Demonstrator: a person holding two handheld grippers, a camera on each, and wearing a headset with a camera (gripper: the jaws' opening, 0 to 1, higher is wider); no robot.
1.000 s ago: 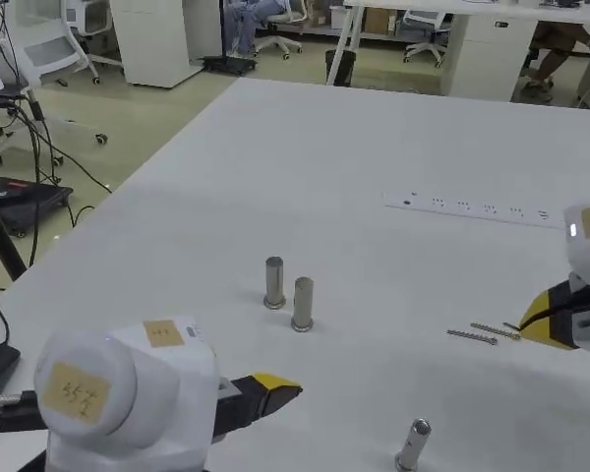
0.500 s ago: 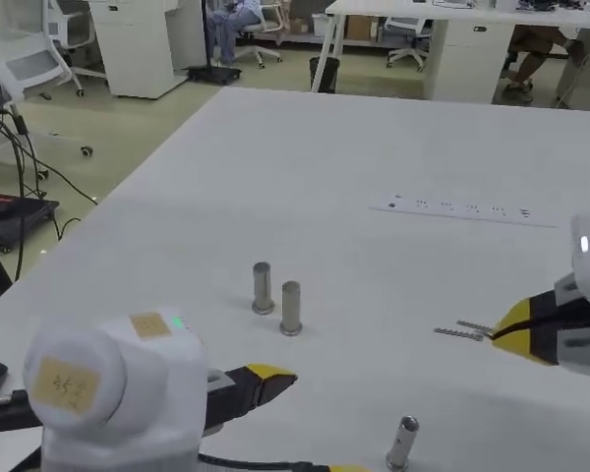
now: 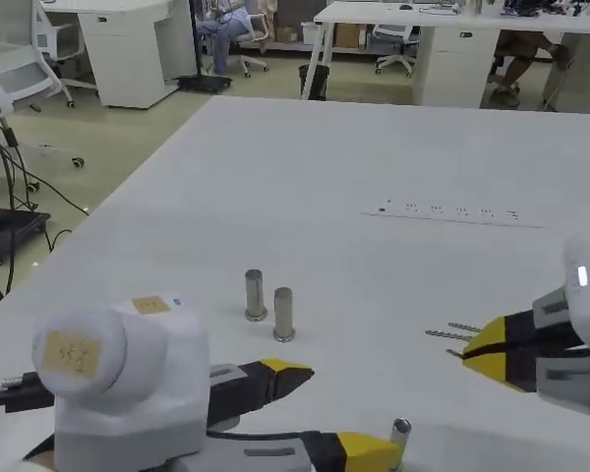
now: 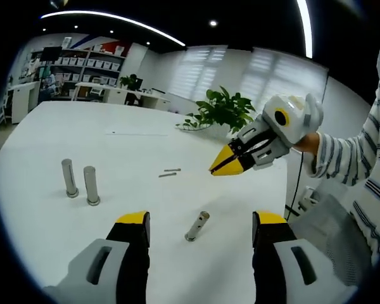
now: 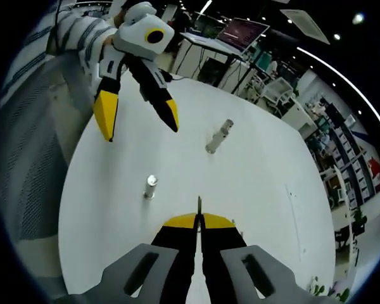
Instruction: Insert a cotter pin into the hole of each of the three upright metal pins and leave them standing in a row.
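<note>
Two grey metal pins [image 3: 256, 295] [image 3: 283, 315] stand upright close together on the white table [image 3: 305, 177]. A third metal pin [image 3: 400, 438] stands apart at the near edge of the head view, just beyond my left gripper [image 3: 329, 411], whose jaws are open and empty. That pin [image 4: 197, 227] sits ahead of the open jaws in the left gripper view. My right gripper [image 3: 487, 352] hovers at the right, shut on a thin cotter pin [image 5: 199, 204] that sticks out past its tips. Two loose cotter pins [image 3: 450, 334] lie on the table beside it.
A white power strip [image 3: 452, 211] lies flat farther back on the table. Beyond the table's far edge are desks, office chairs and cables on the floor. A potted plant [image 4: 225, 111] stands past the table's end in the left gripper view.
The right gripper has moved left and lower, past the loose cotter pins. The left gripper has pushed forward, so both its open jaws now show near the third pin. The head camera tilted.
</note>
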